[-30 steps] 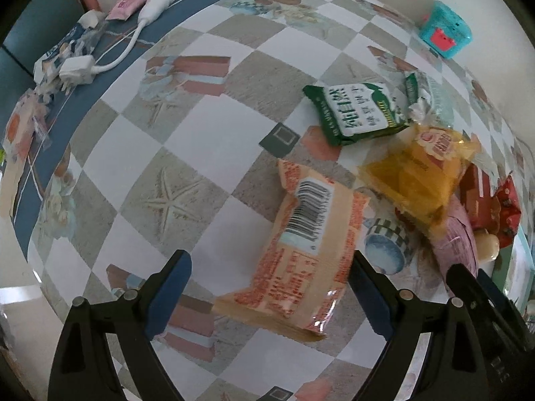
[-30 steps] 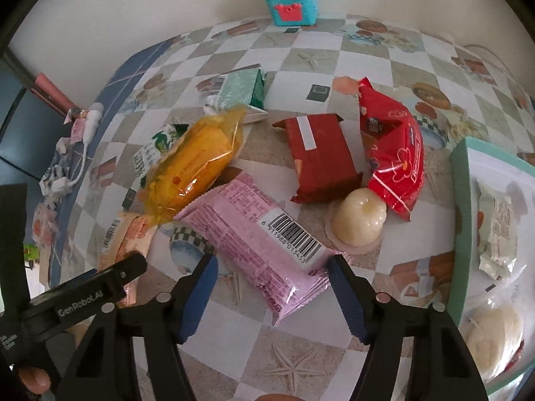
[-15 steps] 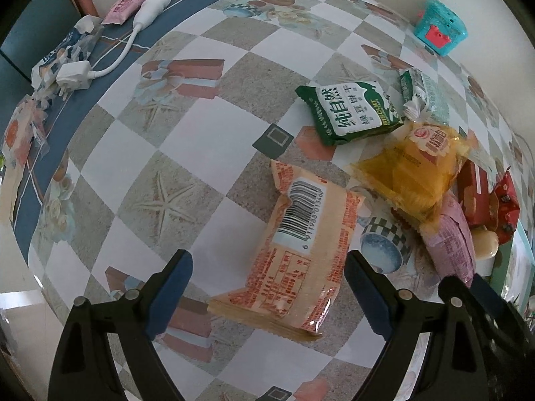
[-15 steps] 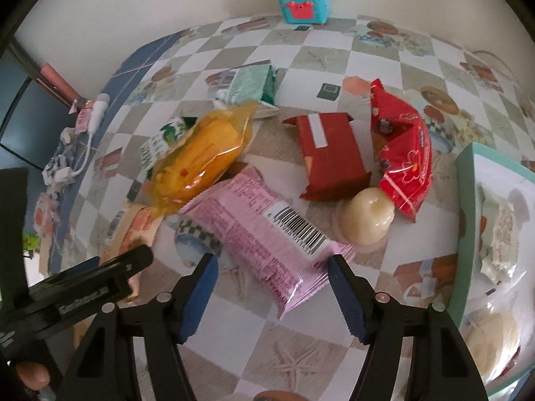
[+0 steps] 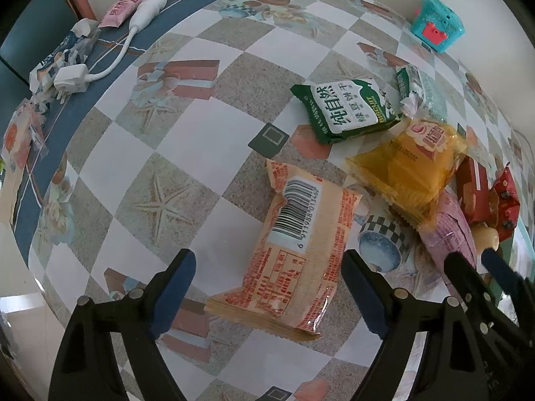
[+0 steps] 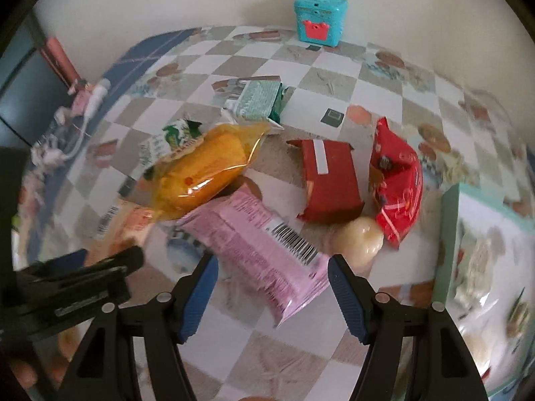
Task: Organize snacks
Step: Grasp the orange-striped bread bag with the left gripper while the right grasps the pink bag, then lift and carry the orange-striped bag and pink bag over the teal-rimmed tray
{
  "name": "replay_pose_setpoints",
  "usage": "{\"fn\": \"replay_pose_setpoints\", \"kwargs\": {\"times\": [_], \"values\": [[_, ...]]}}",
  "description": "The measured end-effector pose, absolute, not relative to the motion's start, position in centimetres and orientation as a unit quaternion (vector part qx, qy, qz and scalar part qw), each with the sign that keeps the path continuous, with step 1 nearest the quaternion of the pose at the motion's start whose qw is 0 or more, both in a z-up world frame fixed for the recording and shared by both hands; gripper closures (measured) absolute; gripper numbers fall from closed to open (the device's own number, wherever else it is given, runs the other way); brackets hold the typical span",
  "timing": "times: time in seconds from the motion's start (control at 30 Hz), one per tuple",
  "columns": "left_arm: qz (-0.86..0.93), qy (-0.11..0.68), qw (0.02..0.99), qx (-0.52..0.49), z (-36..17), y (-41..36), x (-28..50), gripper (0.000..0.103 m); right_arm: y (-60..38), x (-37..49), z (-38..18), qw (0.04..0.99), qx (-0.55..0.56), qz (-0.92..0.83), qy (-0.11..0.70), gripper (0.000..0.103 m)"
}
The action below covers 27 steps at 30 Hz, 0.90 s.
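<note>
Pick-up step, both sides. Left gripper (image 5: 267, 287) is closing round the orange packet (image 5: 294, 250) on the counter (image 5: 187, 140) (pads not touching yet). Right gripper (image 6: 272, 297) wide, straddling the pink packet (image 6: 260, 250). Next: squeeze, lift w/o crushing.

Soft, even daylight; faint shadows beneath the teal box (image 6: 320, 20). Left view sharp; right view motion-blurred left and right of that box. Strong fisheye bending, dark corners.

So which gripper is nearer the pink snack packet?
Right. The right gripper straddles the pink snack packet; the left gripper, its fingers closing, sits over the orange packet beside it.
</note>
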<state>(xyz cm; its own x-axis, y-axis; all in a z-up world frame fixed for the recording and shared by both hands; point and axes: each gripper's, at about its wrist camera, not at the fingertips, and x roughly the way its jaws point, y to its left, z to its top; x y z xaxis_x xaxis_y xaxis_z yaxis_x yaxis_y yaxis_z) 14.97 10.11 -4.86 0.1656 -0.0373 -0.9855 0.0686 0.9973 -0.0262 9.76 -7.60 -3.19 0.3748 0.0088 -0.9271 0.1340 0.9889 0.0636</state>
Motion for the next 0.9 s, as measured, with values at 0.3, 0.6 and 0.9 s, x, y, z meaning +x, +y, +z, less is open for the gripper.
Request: {"fn": "replay_pose_setpoints", "kwargs": {"times": [0.3,0.6,0.9], "values": [[-0.037,0.647,0.761,0.020,-5.3,9.6,15.4,0.017,-6.8,11.0,-4.4,0.828,0.038,-0.023,0.560,0.031],[-0.046,0.641,0.766,0.030,-5.2,8.5,15.4,0.049,-7.6,10.9,-5.0,0.822,0.065,-0.032,0.564,0.045],[-0.049,0.638,0.767,0.039,-5.2,7.7,15.0,0.054,-8.4,9.1,-4.7,0.815,0.094,-0.047,0.570,0.053]]}}
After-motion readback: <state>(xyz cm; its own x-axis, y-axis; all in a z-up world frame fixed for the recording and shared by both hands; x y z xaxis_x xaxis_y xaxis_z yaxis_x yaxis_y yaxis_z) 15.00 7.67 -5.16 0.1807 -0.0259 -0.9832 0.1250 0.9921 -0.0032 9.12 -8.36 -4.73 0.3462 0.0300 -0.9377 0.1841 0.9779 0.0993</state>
